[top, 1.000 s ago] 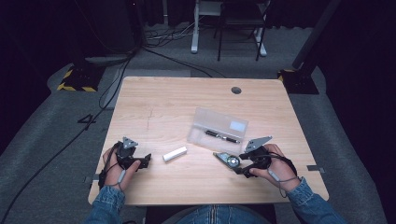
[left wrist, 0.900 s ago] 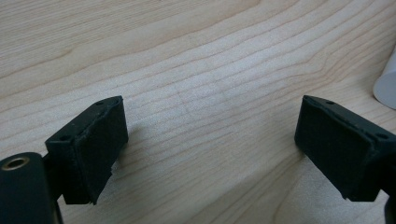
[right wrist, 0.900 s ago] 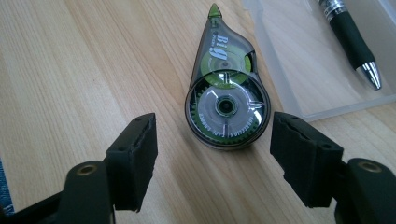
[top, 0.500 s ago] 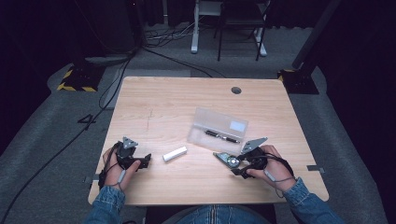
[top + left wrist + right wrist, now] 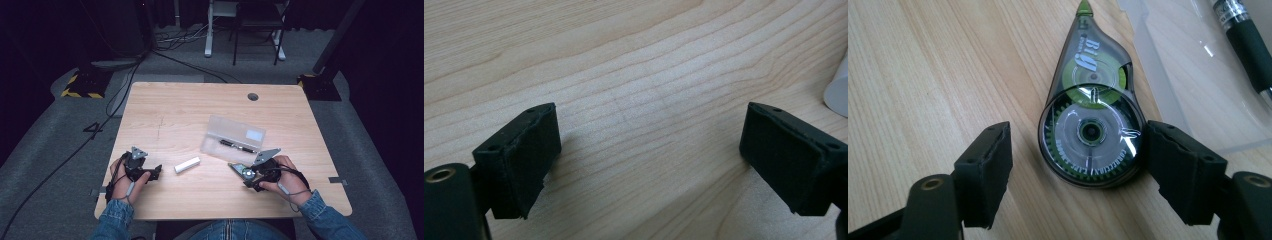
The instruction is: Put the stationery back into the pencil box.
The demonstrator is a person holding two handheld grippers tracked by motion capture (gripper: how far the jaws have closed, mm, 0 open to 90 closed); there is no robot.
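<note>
A smoky, see-through correction tape dispenser point(image 5: 1091, 135) with green reels lies flat on the wooden table point(image 5: 190, 110), its tip pointing away. It sits between the jaws of my right gripper point(image 5: 1080, 150), which have just been opening. The left pad stands clear of it and the right pad is close beside it, with no squeeze. From above, the right gripper point(image 5: 252, 177) rests near the front right beside the dispenser point(image 5: 241, 171). My left gripper point(image 5: 150, 172) rests at the front left, and its own view shows this left gripper point(image 5: 649, 145) open over bare wood.
An open clear plastic case point(image 5: 235, 135) holding a black pen point(image 5: 237, 146) lies just beyond the right gripper; its edge point(image 5: 1198, 75) and the pen point(image 5: 1248, 45) are close by. A small white stick point(image 5: 187, 164) lies between the hands, its end point(image 5: 838, 85) visible.
The right hand has shifted slightly to the left around the dispenser. The left hand and the other things have stayed put.
</note>
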